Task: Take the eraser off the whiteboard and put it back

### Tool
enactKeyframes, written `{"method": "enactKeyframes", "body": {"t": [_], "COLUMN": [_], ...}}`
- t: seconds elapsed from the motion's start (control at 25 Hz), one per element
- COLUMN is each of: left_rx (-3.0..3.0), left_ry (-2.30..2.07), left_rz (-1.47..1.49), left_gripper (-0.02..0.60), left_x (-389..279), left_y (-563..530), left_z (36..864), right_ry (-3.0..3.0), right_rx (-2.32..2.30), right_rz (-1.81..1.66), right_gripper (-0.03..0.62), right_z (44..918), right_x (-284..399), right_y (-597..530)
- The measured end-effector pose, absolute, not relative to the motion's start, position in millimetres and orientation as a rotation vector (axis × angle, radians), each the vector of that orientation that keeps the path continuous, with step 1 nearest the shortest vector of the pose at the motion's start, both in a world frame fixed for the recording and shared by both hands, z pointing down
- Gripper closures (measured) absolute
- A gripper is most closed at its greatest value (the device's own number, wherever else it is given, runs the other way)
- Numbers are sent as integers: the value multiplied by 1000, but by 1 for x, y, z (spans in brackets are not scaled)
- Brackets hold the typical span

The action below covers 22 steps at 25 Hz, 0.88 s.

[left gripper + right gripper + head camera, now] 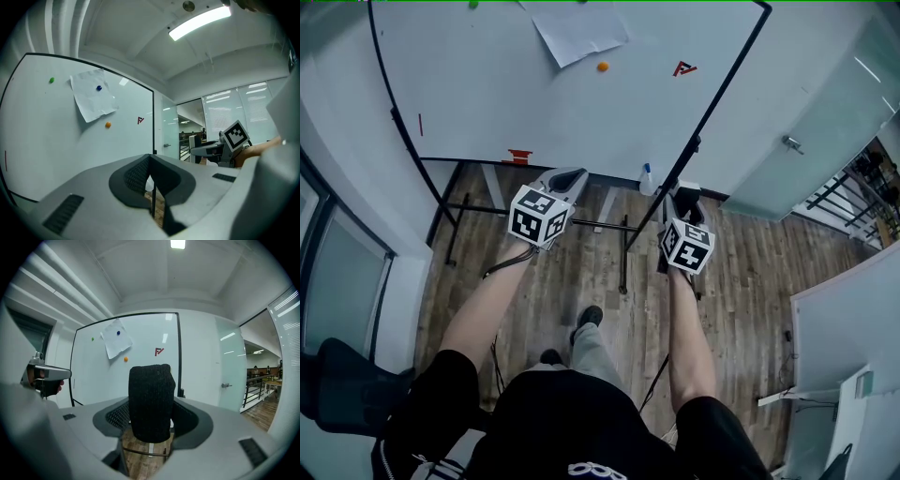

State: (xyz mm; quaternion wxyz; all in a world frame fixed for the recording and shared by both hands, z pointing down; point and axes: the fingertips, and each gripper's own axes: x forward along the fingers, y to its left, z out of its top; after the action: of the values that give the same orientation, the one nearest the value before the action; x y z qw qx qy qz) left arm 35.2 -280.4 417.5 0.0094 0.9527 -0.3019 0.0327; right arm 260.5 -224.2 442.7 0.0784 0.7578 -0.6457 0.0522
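Note:
A black felt eraser point(151, 401) stands upright between the jaws of my right gripper point(150, 416), which is shut on it. In the head view the right gripper point(686, 208) is held low, in front of the whiteboard's right post. The whiteboard point(487, 84) carries a sheet of paper point(579, 33), an orange magnet point(602, 67) and a red mark point(684, 68). My left gripper point(566, 180) points at the board's lower edge; its jaws point(150, 161) are pressed together with nothing between them. The right gripper point(216, 149) also shows in the left gripper view.
A small red object point(518, 156) sits on the board's bottom rail. A spray bottle point(648, 178) stands behind the board near its right post. The board's black stand legs point(624, 253) cross the wooden floor. A glass door point(229, 376) is to the right.

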Motion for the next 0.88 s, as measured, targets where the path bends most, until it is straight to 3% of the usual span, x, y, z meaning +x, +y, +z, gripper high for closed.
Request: {"method": "enactKeyframes", "body": {"t": [0.88], "left_rx": [2988], "left_ry": [-893], "left_rz": [131], "left_gripper": [572], "left_x": [56], "left_y": [-299], "left_z": [421], "right_ry": [-1939], "right_rx": [2283], "right_rz": [199], "right_gripper": [329], "right_z": [452], "right_x": [275], "right_y": [-240]}}
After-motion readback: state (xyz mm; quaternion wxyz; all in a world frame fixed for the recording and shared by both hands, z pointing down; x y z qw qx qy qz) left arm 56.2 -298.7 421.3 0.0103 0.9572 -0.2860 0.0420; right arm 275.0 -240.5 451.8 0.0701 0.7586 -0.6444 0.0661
